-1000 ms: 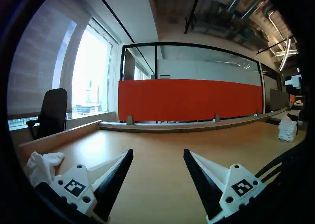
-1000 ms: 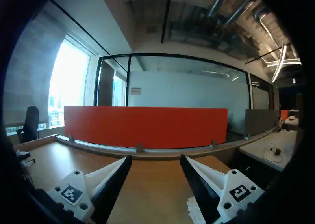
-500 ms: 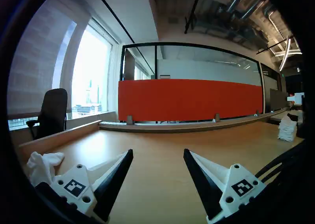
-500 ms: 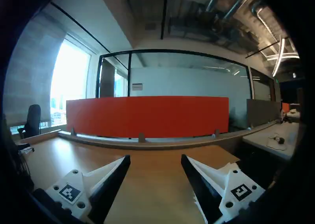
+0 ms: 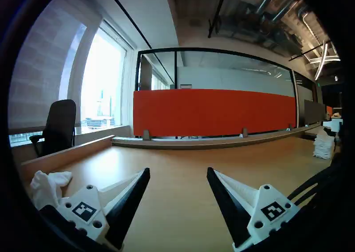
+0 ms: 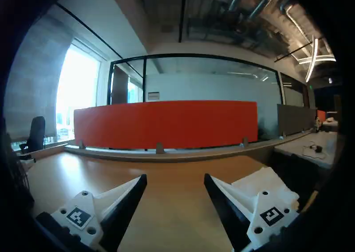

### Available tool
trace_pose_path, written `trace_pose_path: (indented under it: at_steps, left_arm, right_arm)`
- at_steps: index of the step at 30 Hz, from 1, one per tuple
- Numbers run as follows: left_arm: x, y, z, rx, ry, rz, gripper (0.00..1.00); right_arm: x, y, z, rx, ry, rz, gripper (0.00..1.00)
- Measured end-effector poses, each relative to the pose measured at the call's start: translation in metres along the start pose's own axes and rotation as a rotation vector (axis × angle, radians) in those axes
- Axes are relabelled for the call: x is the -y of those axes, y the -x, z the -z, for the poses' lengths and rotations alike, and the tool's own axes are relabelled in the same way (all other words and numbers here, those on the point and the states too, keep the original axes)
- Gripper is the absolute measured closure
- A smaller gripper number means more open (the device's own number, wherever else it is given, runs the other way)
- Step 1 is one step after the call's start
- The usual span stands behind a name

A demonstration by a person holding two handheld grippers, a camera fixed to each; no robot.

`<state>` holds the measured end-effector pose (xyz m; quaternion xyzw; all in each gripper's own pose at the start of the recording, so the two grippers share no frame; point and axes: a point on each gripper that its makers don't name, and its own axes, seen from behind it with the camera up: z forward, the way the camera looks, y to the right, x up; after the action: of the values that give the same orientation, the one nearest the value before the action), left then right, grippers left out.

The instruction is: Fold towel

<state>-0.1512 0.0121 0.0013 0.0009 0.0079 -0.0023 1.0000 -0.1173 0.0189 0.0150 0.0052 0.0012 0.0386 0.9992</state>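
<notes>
Wooden desk — orange partition, bright window.

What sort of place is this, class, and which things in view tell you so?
Most likely an open-plan office: a long wooden desk with an orange divider panel along its far edge, a black office chair by the window, and a glass partition behind.

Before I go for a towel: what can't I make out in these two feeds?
- Left gripper view: crumpled white cloth, partly hidden behind a finger of the left gripper.
- Left gripper view: white stack far right, small and cut by the edge.
- Right gripper view: white mass behind a finger of the right gripper; can't tell what it is.
</notes>
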Motion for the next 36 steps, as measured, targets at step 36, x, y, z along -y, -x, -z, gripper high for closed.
trace_pose_path:
  at_steps: [36]
  left_arm:
    - [-0.001,0.0,0.0,0.0,0.0,0.0,0.05]
  right_arm:
    - [-0.002,0.043,0.0,0.006,0.013,0.002,0.0]
